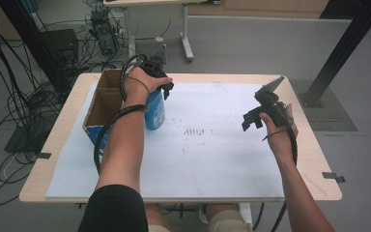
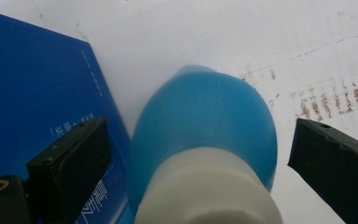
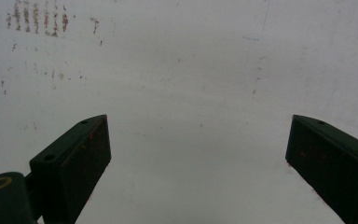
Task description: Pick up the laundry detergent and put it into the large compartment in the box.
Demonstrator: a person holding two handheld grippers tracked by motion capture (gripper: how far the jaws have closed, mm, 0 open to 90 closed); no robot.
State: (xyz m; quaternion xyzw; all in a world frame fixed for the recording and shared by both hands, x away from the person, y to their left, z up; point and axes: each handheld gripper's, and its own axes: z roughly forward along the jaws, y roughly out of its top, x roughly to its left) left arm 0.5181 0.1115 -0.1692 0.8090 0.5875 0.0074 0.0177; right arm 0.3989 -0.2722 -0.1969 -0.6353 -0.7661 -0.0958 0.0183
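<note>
A: While we look down from the high view, we see the white mat (image 1: 212,159) on the table (image 1: 314,145), with the open cardboard box (image 1: 104,104) at its left edge.

B: We find the blue bottle (image 2: 205,121) upright just beside that box, white cap (image 2: 209,186) up.

A: Our left gripper (image 2: 200,154) hangs over the bottle, jaws wide on either side of the cap, not touching.

B: Our right gripper (image 3: 198,154) is well apart over bare mat, jaws wide, holding nothing.
</note>
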